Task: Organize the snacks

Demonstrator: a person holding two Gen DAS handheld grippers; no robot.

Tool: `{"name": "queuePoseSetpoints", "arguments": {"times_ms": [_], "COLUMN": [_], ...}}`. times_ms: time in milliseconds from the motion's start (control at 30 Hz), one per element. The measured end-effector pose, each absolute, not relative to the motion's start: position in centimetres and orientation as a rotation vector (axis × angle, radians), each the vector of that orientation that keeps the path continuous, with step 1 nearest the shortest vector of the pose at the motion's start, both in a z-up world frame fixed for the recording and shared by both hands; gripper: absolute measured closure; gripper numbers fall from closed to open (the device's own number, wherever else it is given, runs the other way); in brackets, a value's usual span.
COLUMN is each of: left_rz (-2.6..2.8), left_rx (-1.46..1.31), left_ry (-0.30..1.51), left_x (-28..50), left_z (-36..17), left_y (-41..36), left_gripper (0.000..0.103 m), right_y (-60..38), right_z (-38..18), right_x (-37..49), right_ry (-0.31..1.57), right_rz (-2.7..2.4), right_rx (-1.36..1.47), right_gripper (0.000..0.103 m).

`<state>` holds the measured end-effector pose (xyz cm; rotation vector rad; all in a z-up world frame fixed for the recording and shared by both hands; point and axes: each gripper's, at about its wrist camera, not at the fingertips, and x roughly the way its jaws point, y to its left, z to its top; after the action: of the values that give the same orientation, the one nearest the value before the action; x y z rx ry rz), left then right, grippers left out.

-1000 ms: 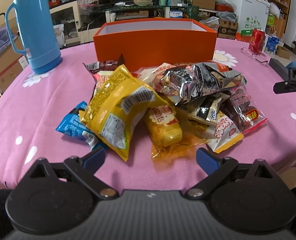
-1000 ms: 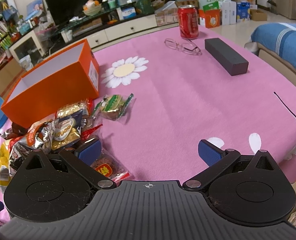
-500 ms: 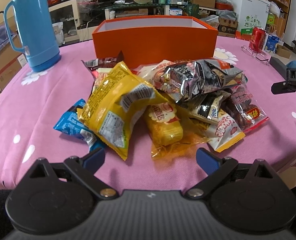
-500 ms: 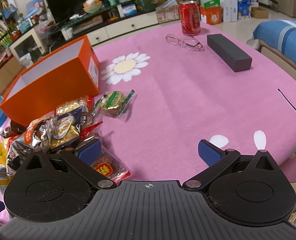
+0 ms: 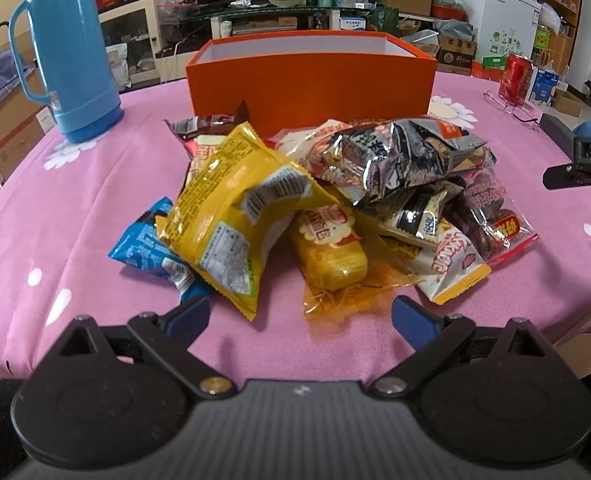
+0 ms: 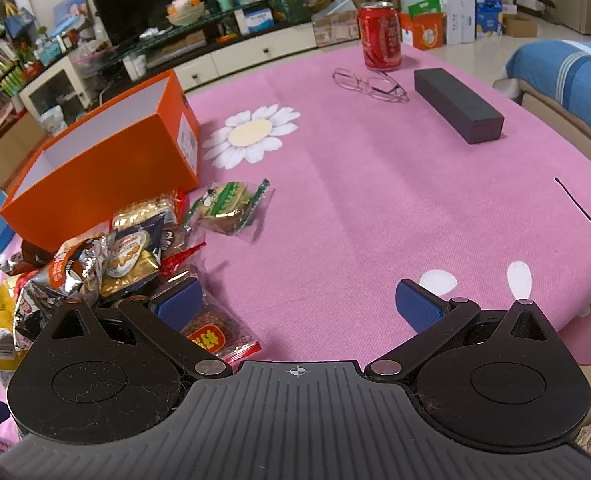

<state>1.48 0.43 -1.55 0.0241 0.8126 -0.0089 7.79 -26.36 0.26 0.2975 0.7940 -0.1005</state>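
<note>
A heap of snack packets lies on the pink tablecloth (image 5: 95, 208) in front of an open orange box (image 5: 311, 80). On top are a big yellow bag (image 5: 235, 216) and a silver bag (image 5: 399, 156), with a blue packet (image 5: 143, 248) at the left and a red-edged packet (image 5: 491, 216) at the right. My left gripper (image 5: 299, 316) stands open just short of the heap. My right gripper (image 6: 299, 304) is open too, its left finger over the red-edged packet (image 6: 215, 332). A green-striped packet (image 6: 231, 204) lies apart beside the orange box (image 6: 107, 168).
A blue thermos (image 5: 67, 52) stands at the back left. A red can (image 6: 379, 36), glasses (image 6: 369, 84) and a dark oblong case (image 6: 457, 106) lie at the far right. A blue cushion (image 6: 567, 76) is past the table's right edge.
The left gripper has crept a little closer to the heap and box. The right gripper has eased slightly forward over the table. Both stay open.
</note>
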Motion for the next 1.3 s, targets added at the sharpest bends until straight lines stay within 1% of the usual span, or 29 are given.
{"name": "queuePoseSetpoints", "arguments": {"times_ms": [367,567,700,867,1100,1200,1300], "left_rz": [-0.008,-0.025,-0.018,0.014,0.061,0.077,0.078], "left_rx": [0.025,0.001,-0.022,-0.043,-0.085,-0.129,-0.183], "left_ry": [0.807,0.772,0.712,0.723,0.679,0.701,0.759], "left_x": [1.5,1.3,1.2,1.8,2.9,4.2,5.3], "left_z": [-1.4,-0.4,0.8,1.0,2.8,2.8,1.6], "left_y": [0.4,0.9,1.8,2.8,5.5,7.6,9.5], "left_gripper": [0.006,0.006,0.006,0.006,0.006,0.006,0.005], "right_y": [-26.4,-26.4,-26.3,-25.9,-26.1,-26.4,-26.5], "right_z": [0.2,0.1,0.0,0.1,0.0,-0.1,-0.6], "right_x": [7.8,7.8,8.0,8.1,8.0,8.0,8.3], "right_ry": [0.797,0.798,0.804,0.806,0.807,0.804,0.821], "right_rz": [-0.095,-0.091,-0.091,-0.083,-0.081,-0.087,-0.104], "right_rx": [0.301,0.304,0.293,0.28,0.282,0.294,0.268], "right_gripper": [0.009,0.009,0.009,0.009,0.009,0.009,0.009]}}
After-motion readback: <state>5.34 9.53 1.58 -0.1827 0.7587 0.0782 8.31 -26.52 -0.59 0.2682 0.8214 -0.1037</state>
